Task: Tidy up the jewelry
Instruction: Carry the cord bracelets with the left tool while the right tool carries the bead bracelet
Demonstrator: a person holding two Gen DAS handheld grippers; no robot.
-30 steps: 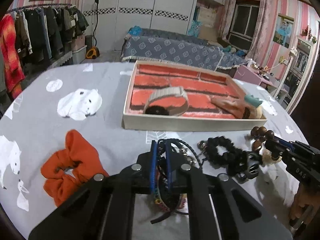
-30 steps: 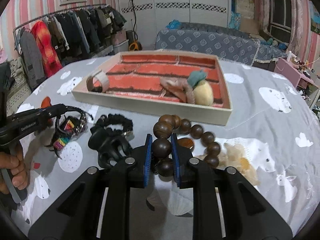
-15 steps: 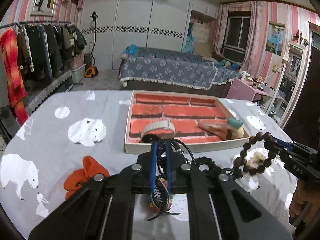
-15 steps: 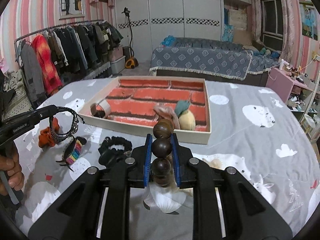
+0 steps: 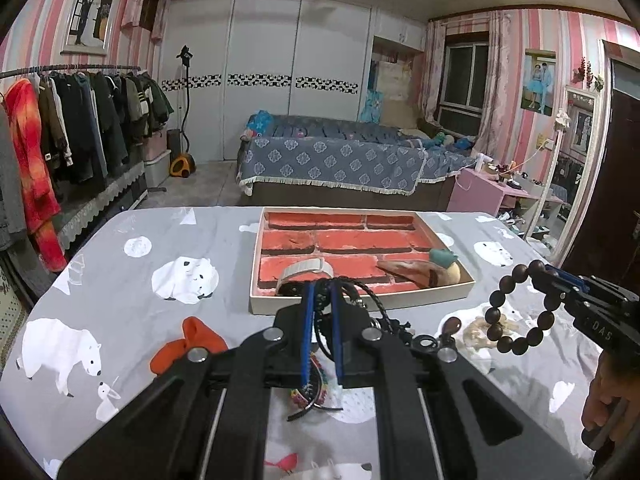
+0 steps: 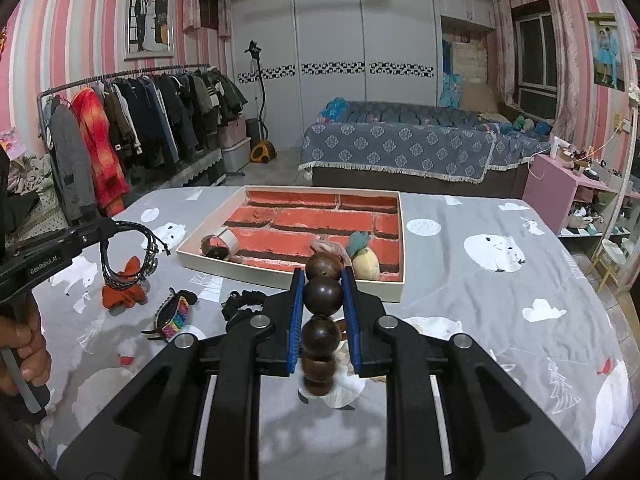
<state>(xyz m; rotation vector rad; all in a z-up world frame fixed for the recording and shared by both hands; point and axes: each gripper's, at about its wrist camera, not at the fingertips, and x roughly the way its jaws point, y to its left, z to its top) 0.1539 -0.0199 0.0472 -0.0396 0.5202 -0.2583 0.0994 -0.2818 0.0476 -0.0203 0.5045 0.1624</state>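
Grey bear-print tablecloth (image 5: 132, 312), pink-striped bedroom walls (image 6: 80, 32)

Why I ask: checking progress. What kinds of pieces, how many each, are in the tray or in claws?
Bracelets: 2 (black cord in left claw, wooden beads in right claw)
Beige strap, tray: 1
Soft pieces, tray: 2 (pink fabric, teal-topped plush)
Total: 5

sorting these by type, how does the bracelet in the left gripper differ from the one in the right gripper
The braided cord bracelet in the left gripper is thin black strands; the wooden bead bracelet in the right gripper is a ring of big round brown beads. The cords droop in loose loops, while the beads hold an open circle. Both hang lifted clear of the tablecloth, each pinched in shut jaws.
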